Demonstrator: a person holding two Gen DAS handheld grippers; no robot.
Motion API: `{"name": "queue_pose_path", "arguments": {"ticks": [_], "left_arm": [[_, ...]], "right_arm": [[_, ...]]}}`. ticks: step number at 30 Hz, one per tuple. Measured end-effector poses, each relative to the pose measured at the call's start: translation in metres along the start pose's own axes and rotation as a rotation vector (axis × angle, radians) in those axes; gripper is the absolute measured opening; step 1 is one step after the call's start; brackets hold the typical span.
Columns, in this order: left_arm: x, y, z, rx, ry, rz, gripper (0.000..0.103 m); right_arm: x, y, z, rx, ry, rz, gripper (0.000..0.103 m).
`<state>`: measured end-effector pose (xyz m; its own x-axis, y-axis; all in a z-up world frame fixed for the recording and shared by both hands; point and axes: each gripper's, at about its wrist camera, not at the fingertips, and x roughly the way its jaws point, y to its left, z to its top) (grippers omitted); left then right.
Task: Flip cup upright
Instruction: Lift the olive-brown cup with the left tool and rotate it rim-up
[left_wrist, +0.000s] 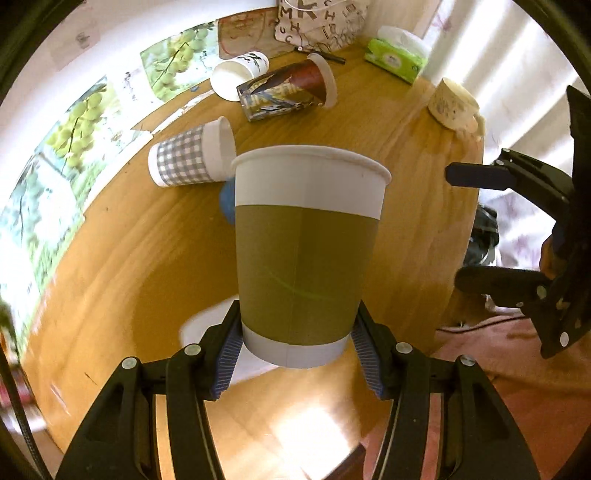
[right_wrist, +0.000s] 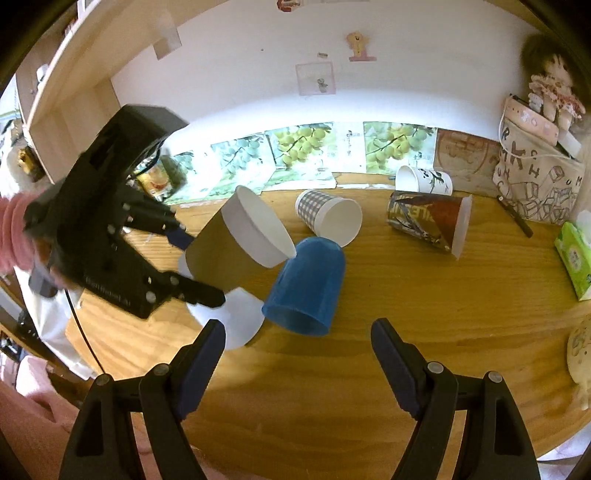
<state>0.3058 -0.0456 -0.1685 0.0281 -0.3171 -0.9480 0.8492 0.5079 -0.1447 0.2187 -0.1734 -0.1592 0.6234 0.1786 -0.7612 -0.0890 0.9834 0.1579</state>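
Observation:
My left gripper (left_wrist: 297, 338) is shut on the base of an olive-and-white paper cup (left_wrist: 306, 243) and holds it above the wooden table (left_wrist: 129, 258), rim away from me. In the right wrist view the same cup (right_wrist: 236, 236) is tilted, mouth up and to the right, held by the left gripper (right_wrist: 199, 266). My right gripper (right_wrist: 297, 363) is open and empty over the table's front edge; it also shows at the right of the left wrist view (left_wrist: 469, 229).
A blue cup (right_wrist: 308, 286) stands upside down just right of the held cup. A checked cup (right_wrist: 327, 216), a dark printed cup (right_wrist: 428, 221) and a white cup (right_wrist: 424, 181) lie on their sides. A white cup (right_wrist: 232, 321) lies below the held one. Tissue box (right_wrist: 574, 258) far right.

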Motion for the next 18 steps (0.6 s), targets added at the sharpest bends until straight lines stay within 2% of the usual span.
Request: {"name": "queue_pose_path", "arguments": {"ticks": [9, 18], "left_arm": [[0.002, -0.051, -0.019, -0.197, -0.078, 0.039, 0.060], [0.010, -0.082, -0.028, -0.418, -0.118, 0.035, 0.060]], "right_arm": [[-0.020, -0.026, -0.011, 0.005, -0.010, 0.085, 0.082], [-0.030, -0.047, -0.024, 0.010, 0.001, 0.133, 0.082]]}}
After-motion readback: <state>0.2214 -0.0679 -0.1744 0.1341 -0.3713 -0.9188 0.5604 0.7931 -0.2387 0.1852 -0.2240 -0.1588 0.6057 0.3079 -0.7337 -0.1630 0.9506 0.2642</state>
